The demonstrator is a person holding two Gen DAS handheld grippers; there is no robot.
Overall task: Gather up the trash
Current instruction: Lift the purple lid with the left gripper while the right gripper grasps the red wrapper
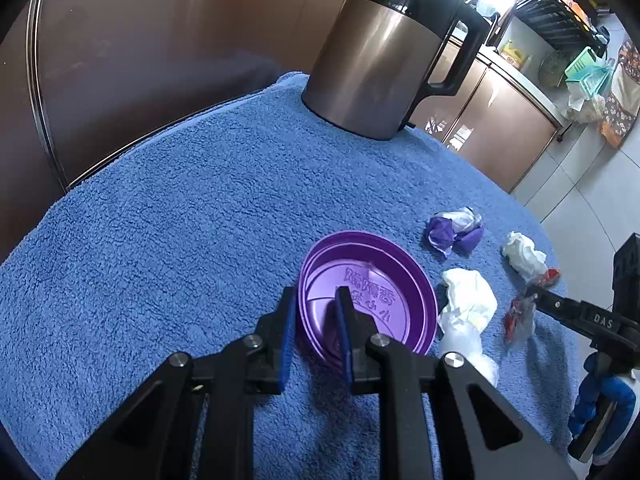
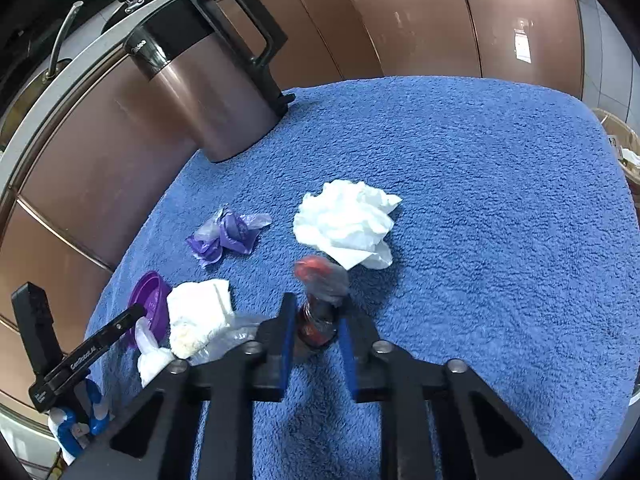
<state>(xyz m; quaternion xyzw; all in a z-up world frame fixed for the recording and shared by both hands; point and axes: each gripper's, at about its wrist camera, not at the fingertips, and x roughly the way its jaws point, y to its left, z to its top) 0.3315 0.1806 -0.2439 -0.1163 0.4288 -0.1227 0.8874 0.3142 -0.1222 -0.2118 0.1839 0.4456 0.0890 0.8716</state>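
Observation:
My left gripper [image 1: 316,300] is shut on the rim of a purple plastic lid [image 1: 372,300], which rests tilted on the blue towel [image 1: 180,220]. My right gripper [image 2: 314,316] is shut on a red and clear plastic wrapper [image 2: 320,288], blurred, just above the towel [image 2: 480,200]. That wrapper [image 1: 520,316] also shows in the left wrist view, held by the right gripper [image 1: 538,296]. Loose trash lies around: a purple wrapper [image 1: 454,232] [image 2: 228,232], a crumpled white tissue [image 2: 346,222] [image 1: 522,254], and a white wad with clear plastic [image 1: 468,308] [image 2: 198,318].
A brown and black electric kettle [image 1: 384,52] [image 2: 208,92] stands at the far side of the towel. Brown cabinet doors [image 2: 400,20] run behind it. A cardboard box [image 2: 624,148] sits off the table's right edge. A rack and clutter [image 1: 568,20] stand on the floor beyond.

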